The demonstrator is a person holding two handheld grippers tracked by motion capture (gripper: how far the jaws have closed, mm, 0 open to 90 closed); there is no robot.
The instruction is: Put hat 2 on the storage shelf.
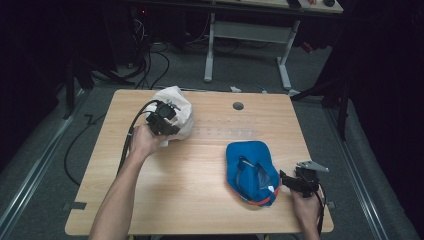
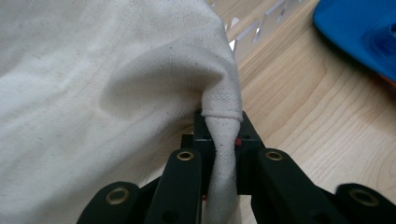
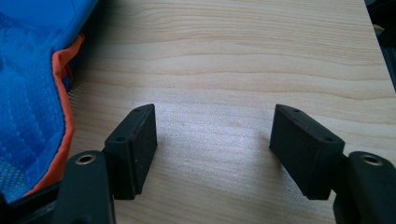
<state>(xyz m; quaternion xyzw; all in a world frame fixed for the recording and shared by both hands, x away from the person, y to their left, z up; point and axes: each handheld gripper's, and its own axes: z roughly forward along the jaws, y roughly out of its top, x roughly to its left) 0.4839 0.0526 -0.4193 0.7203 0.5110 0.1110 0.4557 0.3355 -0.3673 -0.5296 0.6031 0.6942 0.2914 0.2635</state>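
- High view: the left gripper (image 1: 165, 120) sits at the far left part of the wooden table (image 1: 200, 165), pressed into the near side of a cream cloth cap (image 1: 177, 107) that lies bunched there; the person's left hand (image 1: 142, 141) grips it from behind, and its black cable loops off the table's left edge
- High view: a blue cap (image 1: 250, 170) with an orange edge lies upside down toward the near right of the table, well apart from the cream one; the right gripper (image 1: 286, 178) rests just beside the blue cap's right edge, held by the right hand (image 1: 306, 206) at the table's near right corner
- Left gripper view: the jaws are clamped on a rolled fold of the cream cloth cap (image 2: 107, 93), the fabric pinched into a narrow ridge between the pads and billowing out above and to the left; the blue cap (image 2: 359, 32) shows at the top right corner, across bare wood
- Right gripper view: the right gripper (image 3: 212, 140) has its jaws wide apart with bare tabletop (image 3: 233, 60) between them; the blue cap (image 3: 32, 93), with its orange trim, lies just left of the left jaw, not between the pads
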